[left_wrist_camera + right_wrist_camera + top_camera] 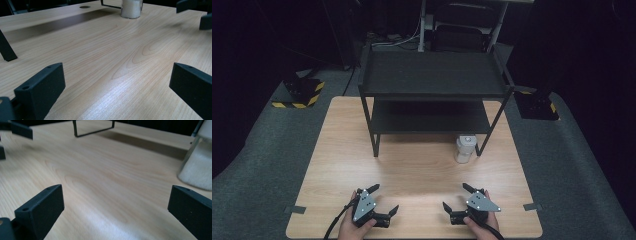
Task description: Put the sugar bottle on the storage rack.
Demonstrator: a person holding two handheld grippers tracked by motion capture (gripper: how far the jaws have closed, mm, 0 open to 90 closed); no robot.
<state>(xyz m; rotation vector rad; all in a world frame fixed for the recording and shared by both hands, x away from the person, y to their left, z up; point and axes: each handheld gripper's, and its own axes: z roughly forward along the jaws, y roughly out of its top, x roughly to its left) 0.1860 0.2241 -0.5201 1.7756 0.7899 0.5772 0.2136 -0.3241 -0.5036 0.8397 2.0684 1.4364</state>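
A clear jar (465,148) of white grains stands on the wooden table (412,170), touching the right front leg of the black two-tier shelf (432,85). My left gripper (384,200) and right gripper (455,197) rest near the front edge, jaws spread wide, holding nothing.

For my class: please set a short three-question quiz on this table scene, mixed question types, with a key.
1. True or false: the jar stands on the shelf rack's top tier.
2. Which gripper is nearer the jar? A) left gripper B) right gripper
3. Fill in: both grippers' jaws are ____.

Key: 1 false, it stands on the table beside the rack's front right leg; 2 B; 3 open.
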